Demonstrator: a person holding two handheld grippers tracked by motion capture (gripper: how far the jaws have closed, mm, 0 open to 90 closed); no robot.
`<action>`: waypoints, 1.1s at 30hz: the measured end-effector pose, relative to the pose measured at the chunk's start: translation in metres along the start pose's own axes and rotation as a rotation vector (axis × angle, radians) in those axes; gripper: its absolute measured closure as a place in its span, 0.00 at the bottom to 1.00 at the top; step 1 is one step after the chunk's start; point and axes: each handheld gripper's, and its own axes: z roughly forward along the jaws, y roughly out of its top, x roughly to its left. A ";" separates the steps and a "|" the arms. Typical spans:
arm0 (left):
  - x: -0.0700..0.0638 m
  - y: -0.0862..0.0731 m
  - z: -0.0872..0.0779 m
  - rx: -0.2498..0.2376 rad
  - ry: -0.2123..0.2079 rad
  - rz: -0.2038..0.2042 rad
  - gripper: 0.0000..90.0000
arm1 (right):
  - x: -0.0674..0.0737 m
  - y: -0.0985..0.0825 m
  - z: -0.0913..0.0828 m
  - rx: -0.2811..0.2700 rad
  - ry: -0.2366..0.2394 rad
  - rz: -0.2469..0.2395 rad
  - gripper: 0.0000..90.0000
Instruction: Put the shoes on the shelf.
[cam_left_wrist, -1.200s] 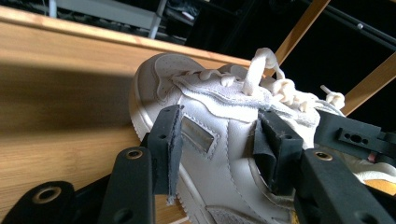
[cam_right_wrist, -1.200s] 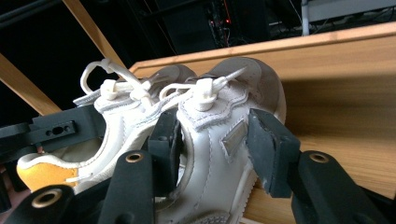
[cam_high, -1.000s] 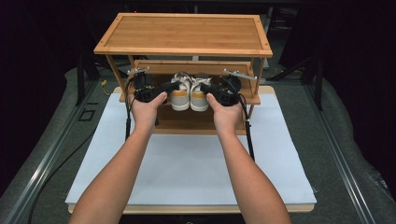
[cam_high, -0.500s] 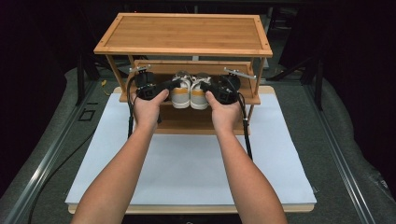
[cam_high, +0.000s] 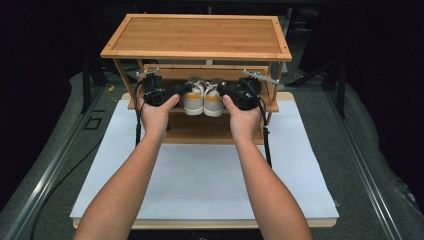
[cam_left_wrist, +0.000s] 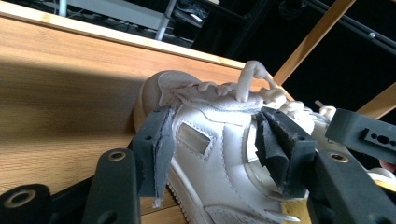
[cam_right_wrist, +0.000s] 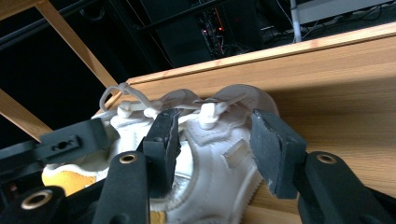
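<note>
Dark surroundings frame a white-covered surface (cam_high: 210, 175) bearing a bamboo shoe rack (cam_high: 200, 37). High view: I hold the left hand-held gripper (cam_high: 172, 93) and the right hand-held gripper (cam_high: 231, 93) at the rack's middle shelf, flanking a pair of white shoes whose heels face me, the left shoe (cam_high: 193, 100) touching the right shoe (cam_high: 214, 101). Both forearms reach straight forward, hands cupping the tools from below, about level.

Left gripper view: the jaws have just been opening and stand wide; the left shoe (cam_left_wrist: 219, 154) lies between them on the shelf (cam_left_wrist: 60, 98), apparently released.

Right gripper view: these jaws have also been opening slightly; the right shoe (cam_right_wrist: 210, 168) sits between them, pads seemingly clear of it.

I judge the pair placed, with withdrawal next.
</note>
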 end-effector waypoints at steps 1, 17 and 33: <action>-0.001 0.001 -0.002 -0.011 0.001 -0.002 0.50 | -0.001 0.001 -0.002 0.012 -0.012 -0.004 0.59; 0.005 0.001 -0.028 -0.009 0.000 0.042 0.70 | -0.002 0.002 -0.023 0.026 -0.032 -0.161 0.75; 0.013 -0.016 -0.021 0.042 -0.002 0.043 0.98 | -0.020 -0.019 -0.017 0.118 0.028 -0.103 1.00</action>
